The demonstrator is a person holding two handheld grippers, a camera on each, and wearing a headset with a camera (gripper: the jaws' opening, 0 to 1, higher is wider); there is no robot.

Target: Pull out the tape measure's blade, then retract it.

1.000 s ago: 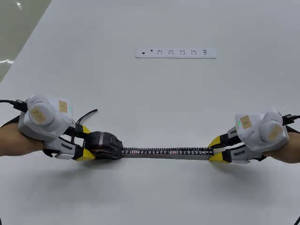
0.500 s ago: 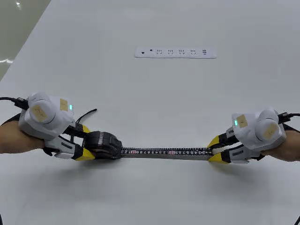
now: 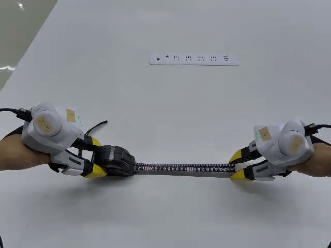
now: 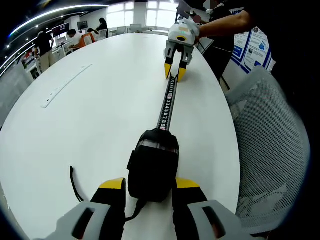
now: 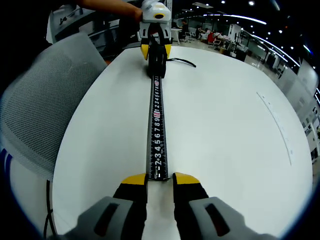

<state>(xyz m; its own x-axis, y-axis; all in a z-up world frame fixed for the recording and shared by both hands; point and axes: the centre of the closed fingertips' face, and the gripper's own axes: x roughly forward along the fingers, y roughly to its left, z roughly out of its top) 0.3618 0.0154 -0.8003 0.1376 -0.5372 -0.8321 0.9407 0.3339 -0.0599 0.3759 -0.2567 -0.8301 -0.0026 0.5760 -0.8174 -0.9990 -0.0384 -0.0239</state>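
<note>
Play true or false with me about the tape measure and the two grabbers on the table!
1. The left gripper holds the tape measure's black case. True.
2. The blade is rolled up all the way inside the case. False: it is pulled out and lies flat on the table, reaching from one gripper to the other.
3. The right gripper has the blade's end between its jaws. True.
4. The power strip touches the blade. False: it lies farther across the table, well apart from it.
5. The table is black. False: it is white.
</note>
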